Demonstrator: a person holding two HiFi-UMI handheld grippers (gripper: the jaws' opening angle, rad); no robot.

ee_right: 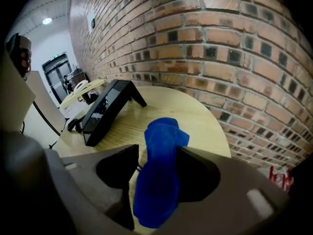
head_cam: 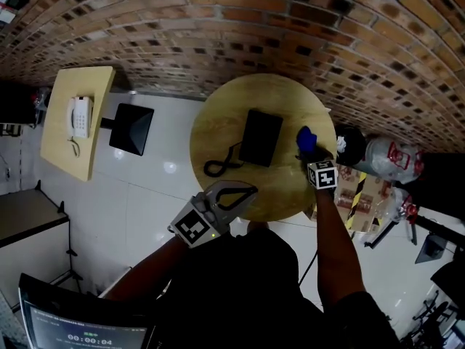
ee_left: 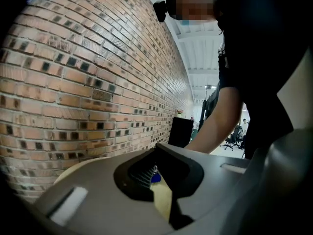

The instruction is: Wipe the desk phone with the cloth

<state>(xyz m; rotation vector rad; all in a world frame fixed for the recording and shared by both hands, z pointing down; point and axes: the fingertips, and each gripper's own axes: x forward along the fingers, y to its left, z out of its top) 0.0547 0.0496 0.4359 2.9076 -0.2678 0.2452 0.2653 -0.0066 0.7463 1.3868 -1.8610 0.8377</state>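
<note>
A black desk phone lies in the middle of a round wooden table, and its cord loops off to the left. A bunched blue cloth rests on the table's right side. My right gripper straddles it with jaws wide and open; the cloth leans on the right jaw and a sliver of wood shows at the left one. At the near edge of the table my left gripper is shut, with nothing in it.
A brick wall runs behind the table. At the left is a rectangular table carrying a white phone, with a black stand beside it. Bottles and bags crowd the floor at the right. A screen sits at bottom left.
</note>
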